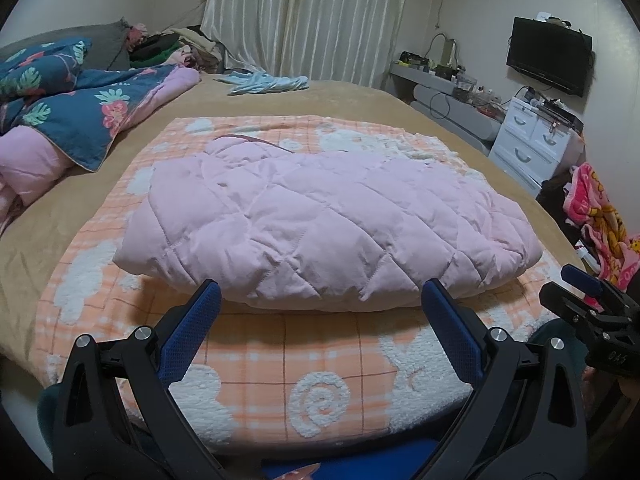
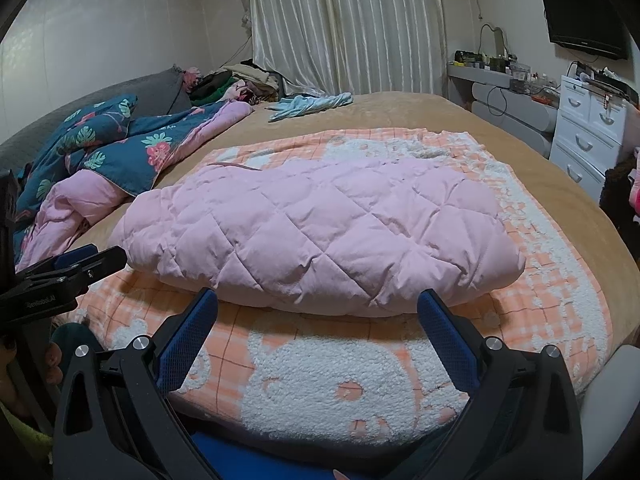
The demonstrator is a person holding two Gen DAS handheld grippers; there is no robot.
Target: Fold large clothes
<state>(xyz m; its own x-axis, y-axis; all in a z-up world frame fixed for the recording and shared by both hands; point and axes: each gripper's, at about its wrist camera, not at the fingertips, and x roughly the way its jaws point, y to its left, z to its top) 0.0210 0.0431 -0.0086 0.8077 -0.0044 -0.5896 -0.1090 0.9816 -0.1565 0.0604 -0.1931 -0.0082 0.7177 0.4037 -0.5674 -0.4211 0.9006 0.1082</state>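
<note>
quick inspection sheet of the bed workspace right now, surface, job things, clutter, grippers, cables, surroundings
surface: tan bedspread with an orange checked blanket spread flat on it.
job's things: pink quilted jacket folded into a compact bundle, lying on the blanket.
clutter: blue floral duvet bunched at the left; light blue garment at the far edge; clothes pile by the curtain.
grippers: left gripper open, holding nothing, just short of the jacket; right gripper likewise open.
cables: loose cords hang off the grey shelf.
surroundings: curtain, wall TV, white drawers.

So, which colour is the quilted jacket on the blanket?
Pale pink, with diamond stitching; the jacket shows best in the right wrist view.
</note>
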